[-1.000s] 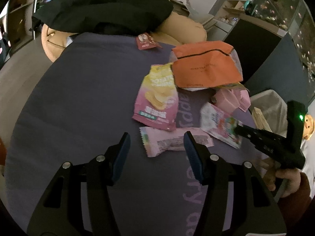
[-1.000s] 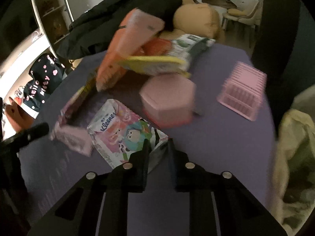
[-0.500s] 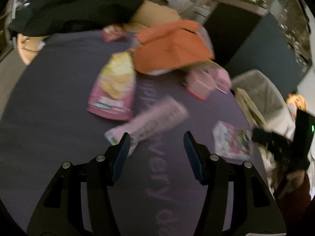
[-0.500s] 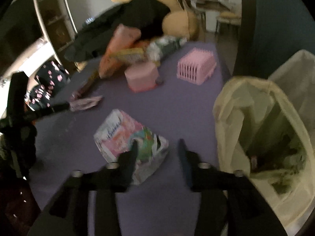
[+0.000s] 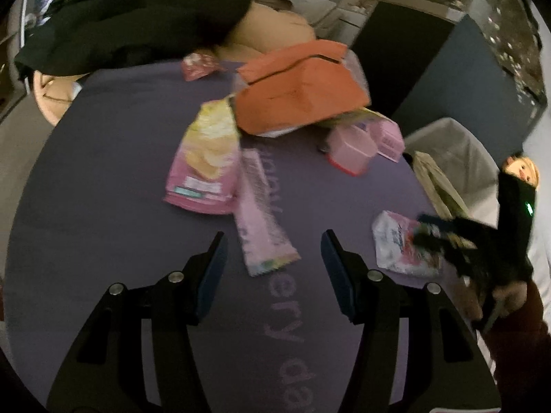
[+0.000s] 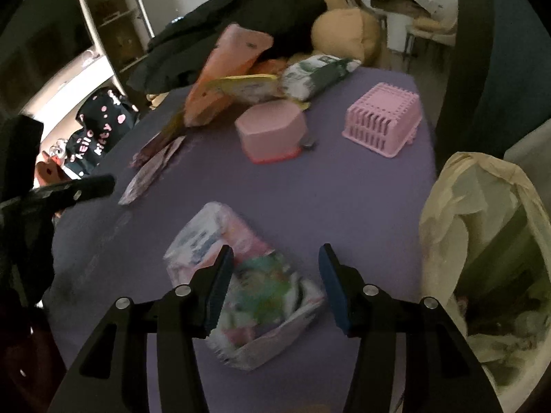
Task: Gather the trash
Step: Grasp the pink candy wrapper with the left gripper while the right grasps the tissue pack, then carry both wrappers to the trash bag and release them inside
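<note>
Trash is what I'm after. From my left tongs (image 5: 272, 261), standing wide and empty, the long pale-pink snack wrapper (image 5: 258, 213) has swung round on the purple counter (image 5: 103, 172) and now points between the fingers, an easy next pick.

From my right tongs (image 6: 272, 277): their jaws are opening, and the crumpled pink-and-white cartoon tissue pack (image 6: 248, 285) they pinched a second ago lies loose between them, dragged beside the lined trash bag (image 6: 482, 241) but not yet inside.

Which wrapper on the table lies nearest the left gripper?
The long pale-pink wrapper, its end between the left gripper fingers; the chips bag lies farther.
</note>
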Action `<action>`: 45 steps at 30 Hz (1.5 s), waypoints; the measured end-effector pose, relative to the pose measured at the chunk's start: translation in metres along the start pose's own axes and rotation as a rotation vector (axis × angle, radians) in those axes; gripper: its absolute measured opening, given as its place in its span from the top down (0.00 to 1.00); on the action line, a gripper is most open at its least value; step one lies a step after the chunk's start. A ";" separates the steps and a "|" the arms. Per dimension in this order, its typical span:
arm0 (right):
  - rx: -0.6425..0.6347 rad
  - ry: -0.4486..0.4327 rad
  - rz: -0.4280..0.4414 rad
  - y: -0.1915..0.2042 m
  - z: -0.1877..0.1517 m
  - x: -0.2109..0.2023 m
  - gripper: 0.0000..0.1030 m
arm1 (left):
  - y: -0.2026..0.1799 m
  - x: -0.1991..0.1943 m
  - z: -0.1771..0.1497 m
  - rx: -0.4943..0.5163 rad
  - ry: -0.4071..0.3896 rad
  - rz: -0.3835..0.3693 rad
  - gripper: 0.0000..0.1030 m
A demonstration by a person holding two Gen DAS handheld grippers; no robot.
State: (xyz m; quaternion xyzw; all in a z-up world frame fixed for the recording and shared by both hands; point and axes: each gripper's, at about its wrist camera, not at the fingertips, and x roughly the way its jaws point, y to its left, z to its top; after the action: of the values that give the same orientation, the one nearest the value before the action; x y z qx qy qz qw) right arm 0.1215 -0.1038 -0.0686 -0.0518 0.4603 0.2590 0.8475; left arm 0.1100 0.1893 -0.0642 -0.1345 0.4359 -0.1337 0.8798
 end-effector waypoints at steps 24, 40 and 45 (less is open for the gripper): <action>-0.345 0.098 0.008 0.066 0.010 0.026 0.50 | 0.022 -0.001 -0.002 -0.095 -0.011 0.037 0.48; -0.101 -0.072 -0.086 0.009 0.004 -0.051 0.93 | 0.010 0.026 0.009 -0.136 0.028 0.069 0.62; -0.038 -0.107 -0.130 -0.009 0.000 -0.064 0.93 | -0.006 0.030 0.009 -0.079 0.036 0.092 0.79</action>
State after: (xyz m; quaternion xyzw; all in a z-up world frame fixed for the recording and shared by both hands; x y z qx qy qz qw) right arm 0.0972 -0.1364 -0.0179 -0.0835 0.4051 0.2145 0.8848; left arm 0.1341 0.1744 -0.0786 -0.1466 0.4623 -0.0781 0.8710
